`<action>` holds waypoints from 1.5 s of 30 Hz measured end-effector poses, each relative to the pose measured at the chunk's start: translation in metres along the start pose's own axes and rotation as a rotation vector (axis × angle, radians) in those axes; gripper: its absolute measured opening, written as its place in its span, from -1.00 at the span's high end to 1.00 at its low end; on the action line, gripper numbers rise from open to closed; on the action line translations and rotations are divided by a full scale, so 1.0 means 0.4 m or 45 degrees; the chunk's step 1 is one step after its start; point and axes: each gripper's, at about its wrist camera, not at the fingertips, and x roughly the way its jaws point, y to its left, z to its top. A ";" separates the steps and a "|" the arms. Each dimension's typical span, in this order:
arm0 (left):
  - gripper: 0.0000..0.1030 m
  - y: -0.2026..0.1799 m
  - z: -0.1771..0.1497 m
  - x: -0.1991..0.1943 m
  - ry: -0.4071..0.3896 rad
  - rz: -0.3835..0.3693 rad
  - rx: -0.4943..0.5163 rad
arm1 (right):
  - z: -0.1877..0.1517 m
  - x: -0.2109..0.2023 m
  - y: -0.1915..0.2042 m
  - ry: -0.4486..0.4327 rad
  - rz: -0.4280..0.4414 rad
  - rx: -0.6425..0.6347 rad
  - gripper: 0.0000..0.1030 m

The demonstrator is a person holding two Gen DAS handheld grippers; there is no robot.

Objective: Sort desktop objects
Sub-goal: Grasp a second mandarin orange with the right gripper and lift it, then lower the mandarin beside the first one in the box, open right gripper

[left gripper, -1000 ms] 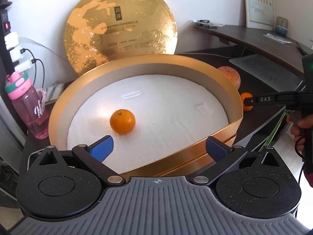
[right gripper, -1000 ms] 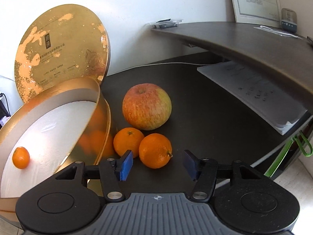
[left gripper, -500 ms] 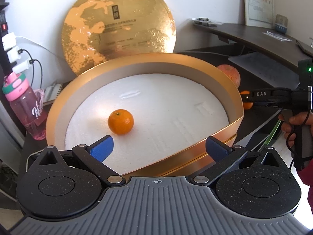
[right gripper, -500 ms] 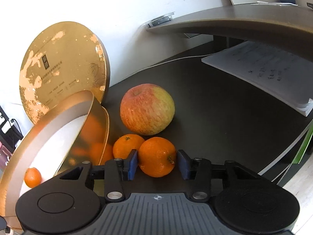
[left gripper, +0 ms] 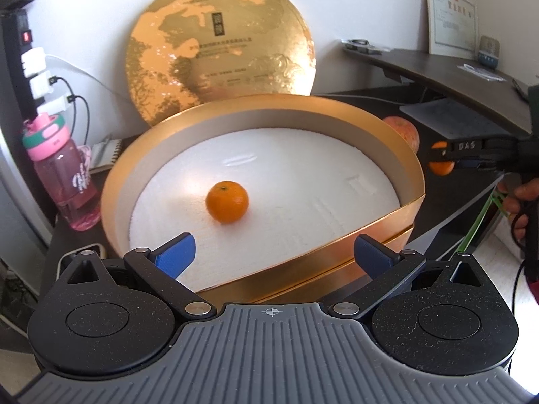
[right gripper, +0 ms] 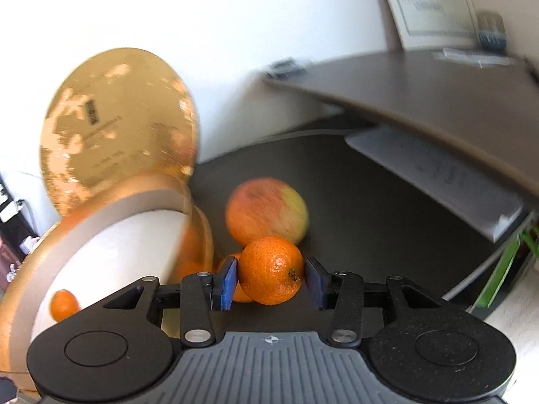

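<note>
Pink bottle [left gripper: 64, 175] far left, gold lid [left gripper: 220, 54] against wall. Left gripper [left gripper: 273, 252] wide, empty, at gold box [left gripper: 353, 262] – one tangerine [left gripper: 227, 202] inside. Right gripper [right gripper: 271, 281] clamps second tangerine [right gripper: 271, 271] – apple [right gripper: 266, 212] close behind.

Gold, orange and white on a dark bench [right gripper: 387, 202]
Orange tangerine [right gripper: 271, 271]; red-yellow apple [right gripper: 266, 212]; gold box [left gripper: 337, 269], white lining; mottled gold lid [left gripper: 219, 54]; pink bottle [left gripper: 64, 175].

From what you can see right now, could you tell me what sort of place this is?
Probably an office or study corner: a dark curved desk with papers under it, a framed certificate against the wall, and a power strip with chargers plugged in.
</note>
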 end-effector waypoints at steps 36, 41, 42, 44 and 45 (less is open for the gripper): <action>-0.99 0.197 -0.134 -0.067 0.000 0.105 -0.182 | -0.138 0.069 0.613 0.431 0.189 -0.927 0.11; -0.99 0.195 -0.133 -0.067 0.001 0.108 -0.183 | -0.127 0.046 0.611 0.399 0.216 -0.896 -0.08; -0.99 0.193 -0.133 -0.067 0.002 0.106 -0.182 | -0.123 0.041 0.608 0.391 0.217 -0.887 -0.08; -0.99 0.190 -0.132 -0.068 0.002 0.105 -0.179 | -0.115 0.033 0.596 0.378 0.220 -0.858 -0.10; -0.99 0.188 -0.131 -0.069 0.001 0.105 -0.178 | -0.110 0.029 0.589 0.372 0.222 -0.840 -0.12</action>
